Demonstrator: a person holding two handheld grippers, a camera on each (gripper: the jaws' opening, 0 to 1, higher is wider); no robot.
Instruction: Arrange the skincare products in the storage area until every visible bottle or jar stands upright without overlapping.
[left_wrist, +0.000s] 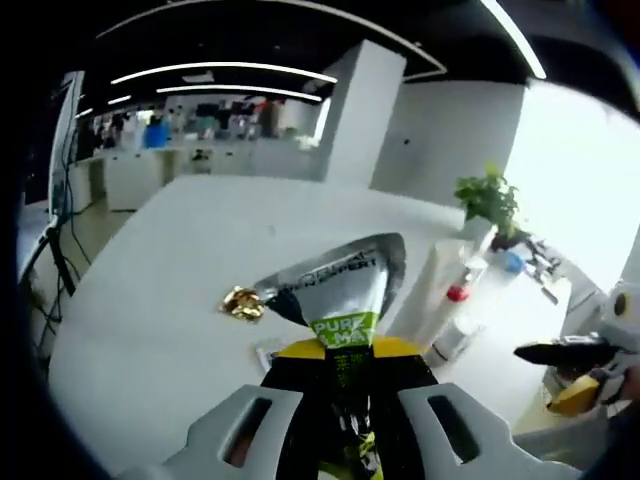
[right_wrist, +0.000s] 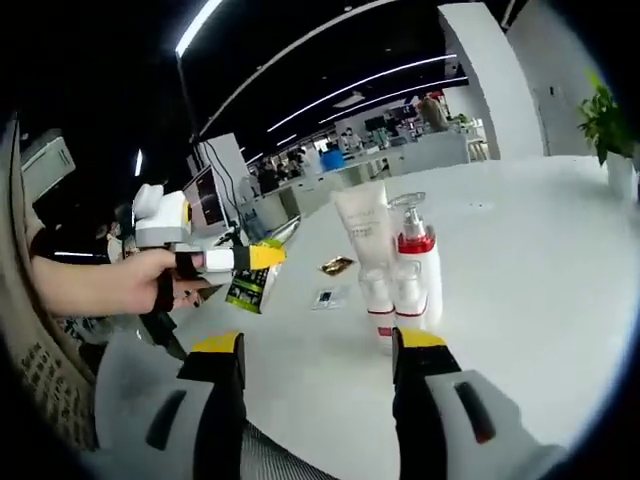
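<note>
One white tabletop (right_wrist: 540, 260) carries an upright tube (right_wrist: 365, 240) touching a red-collared pump bottle (right_wrist: 415, 262). Left tongs (left_wrist: 338, 395) pinch a silver-green sachet (left_wrist: 340, 290) above the tabletop; right tongs (right_wrist: 322, 352) are spread, holding nothing. Gold wrapper (left_wrist: 241, 302) lies nearby.

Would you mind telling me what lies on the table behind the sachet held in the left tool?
Behind the sachet, held in the left tool, a crumpled gold wrapper lies on the white table. A small flat packet peeks out below; the sachet covers the rest.
</note>
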